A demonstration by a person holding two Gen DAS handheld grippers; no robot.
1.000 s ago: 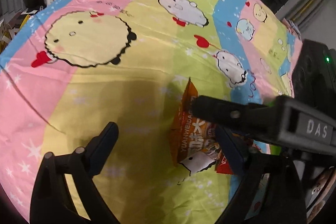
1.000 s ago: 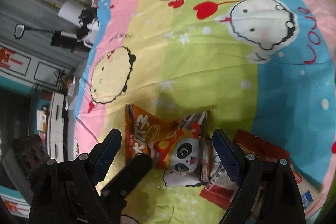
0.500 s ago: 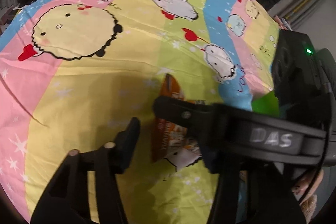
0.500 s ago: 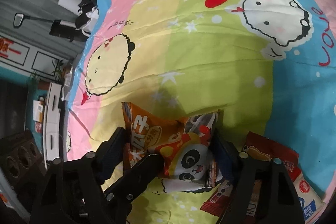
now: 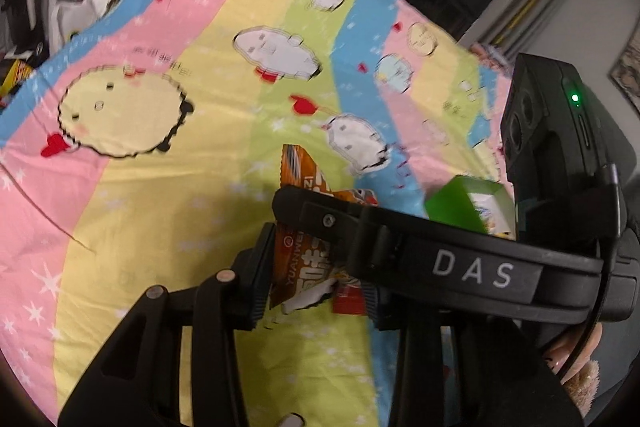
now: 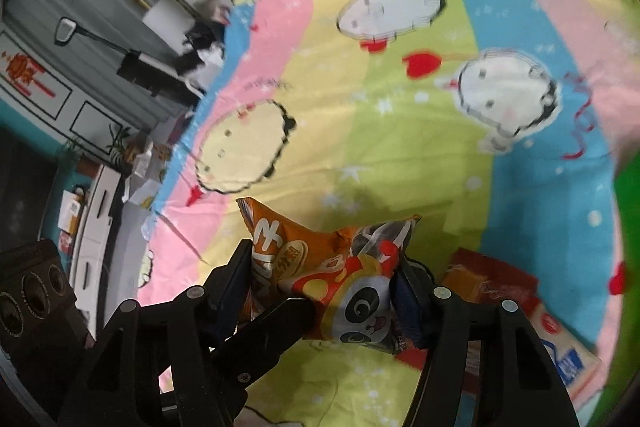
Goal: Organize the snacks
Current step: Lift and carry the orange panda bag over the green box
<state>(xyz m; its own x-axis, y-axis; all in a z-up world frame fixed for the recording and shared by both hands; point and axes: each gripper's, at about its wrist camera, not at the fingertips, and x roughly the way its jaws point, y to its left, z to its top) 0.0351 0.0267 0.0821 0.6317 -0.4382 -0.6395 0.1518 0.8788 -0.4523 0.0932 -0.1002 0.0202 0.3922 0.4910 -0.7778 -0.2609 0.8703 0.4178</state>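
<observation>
Sheet with cartoon print covers the whole work surface; at its far left edge, in the right wrist view, it drops off toward a white cabinet and room clutter. Next comes the orange panda snack packet, the item in hand, raised slightly above the sheet near its lower middle. The left gripper has its jaws pressed nearly together on one end of the packet, pinching the thin film. The right gripper straddles the packet's width; its jaws are closing, both pads already press the puffed sides, and the packet creases between them. Judged step: two-handed pick-up of one snack at the start of sorting; most of the task appears to remain. The next move calls for carrying the packet clear of the pile and setting it wherever like items are to be grouped; that place is not visible. Grip force should stay moderate, since the air-filled bag can slip or burst. To the right lie a red packet, a pale wrapped snack and a green box, all near the held packet. Open room lies up and to the left over the bare yellow and pink stripes; the right side is crowded.
</observation>
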